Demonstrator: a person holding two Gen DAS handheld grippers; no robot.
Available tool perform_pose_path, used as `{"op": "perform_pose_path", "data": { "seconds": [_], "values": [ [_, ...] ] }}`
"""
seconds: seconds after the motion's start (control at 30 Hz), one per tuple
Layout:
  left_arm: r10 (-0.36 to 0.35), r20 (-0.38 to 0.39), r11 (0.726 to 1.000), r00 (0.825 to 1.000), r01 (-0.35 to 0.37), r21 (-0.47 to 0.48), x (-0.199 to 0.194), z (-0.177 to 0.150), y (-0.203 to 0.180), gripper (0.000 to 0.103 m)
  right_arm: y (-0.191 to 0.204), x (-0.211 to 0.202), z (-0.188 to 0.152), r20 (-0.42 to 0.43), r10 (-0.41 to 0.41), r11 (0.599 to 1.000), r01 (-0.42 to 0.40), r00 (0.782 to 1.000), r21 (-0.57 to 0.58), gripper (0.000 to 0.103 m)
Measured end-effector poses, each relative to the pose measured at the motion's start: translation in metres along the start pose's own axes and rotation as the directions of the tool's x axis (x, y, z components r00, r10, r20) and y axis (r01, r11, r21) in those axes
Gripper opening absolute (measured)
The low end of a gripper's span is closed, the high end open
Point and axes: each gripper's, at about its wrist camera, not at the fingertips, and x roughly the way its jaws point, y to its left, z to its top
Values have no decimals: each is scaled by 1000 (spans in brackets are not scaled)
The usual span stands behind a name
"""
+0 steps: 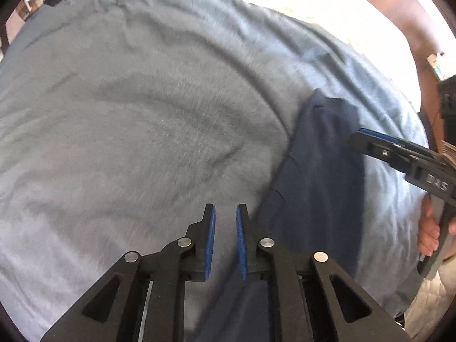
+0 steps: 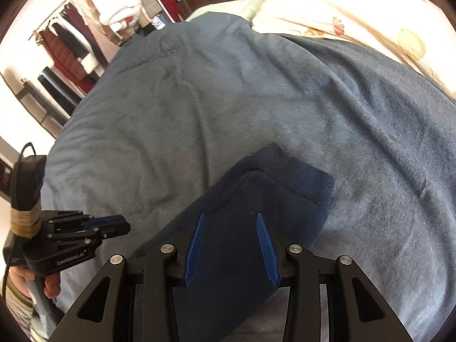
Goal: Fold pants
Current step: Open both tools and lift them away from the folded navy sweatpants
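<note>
Dark navy pants [image 1: 319, 156] lie folded into a long strip on a blue-grey blanket [image 1: 142, 99]. My left gripper [image 1: 225, 208] hovers over the blanket just left of the pants' edge. Its jaws stand a narrow gap apart, with only blanket showing between them. In the right wrist view the pants [image 2: 256, 188] spread under my right gripper [image 2: 230, 216], which is open and points down at the cloth without pinching it. From the left wrist view, the right gripper [image 1: 359, 139] reaches the pants' right edge. The left gripper [image 2: 114, 225] shows at the left of the right wrist view.
The blanket [image 2: 228, 85] covers a bed. A pale floral pillow or sheet [image 2: 356, 8] lies at the far end. A clothes rack [image 2: 85, 28] stands beyond the bed's left side. A person's hand [image 1: 427, 236] holds the right gripper's handle.
</note>
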Motion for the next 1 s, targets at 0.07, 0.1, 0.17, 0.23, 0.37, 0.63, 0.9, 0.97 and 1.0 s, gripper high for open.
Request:
{"op": "perform_pose_path", "data": {
  "seconds": [0.07, 0.1, 0.17, 0.23, 0.37, 0.63, 0.9, 0.97, 1.0],
  "values": [
    [-1, 28, 1000, 1000, 1, 0, -22, -12, -3, 21, 8, -10, -3, 5, 24, 1000, -24, 1000, -4, 40],
    [7, 47, 1000, 999, -7, 3, -36, -23, -5, 24, 12, -14, -5, 7, 35, 999, -35, 999, -10, 39],
    [22, 70, 1000, 997, -23, 1, -54, -37, -8, 28, 23, -24, -10, 9, 55, 998, -55, 998, -29, 39],
    [46, 85, 999, 995, -45, -14, -72, -53, -8, 29, 33, -32, -16, 10, 73, 996, -72, 997, -46, 40],
    [89, 92, 995, 992, -84, -50, -102, -92, 1, 35, 64, -48, -34, -4, 105, 989, -104, 995, -105, 40],
    [132, 39, 980, 991, -124, -156, -115, -168, 25, 36, 121, -57, -84, -68, 136, 969, -147, 988, -196, 51],
    [108, 14, 971, 994, -103, -217, -105, -219, 42, 36, 151, -60, -136, -88, 116, 969, -132, 989, -210, 51],
    [109, 2, 969, 994, -106, -223, -99, -225, 45, 36, 154, -62, -146, -70, 87, 970, -100, 994, -222, 51],
    [107, -5, 968, 994, -106, -229, -95, -230, 48, 36, 155, -64, -150, -62, 72, 970, -84, 996, -228, 51]
  ]
}}
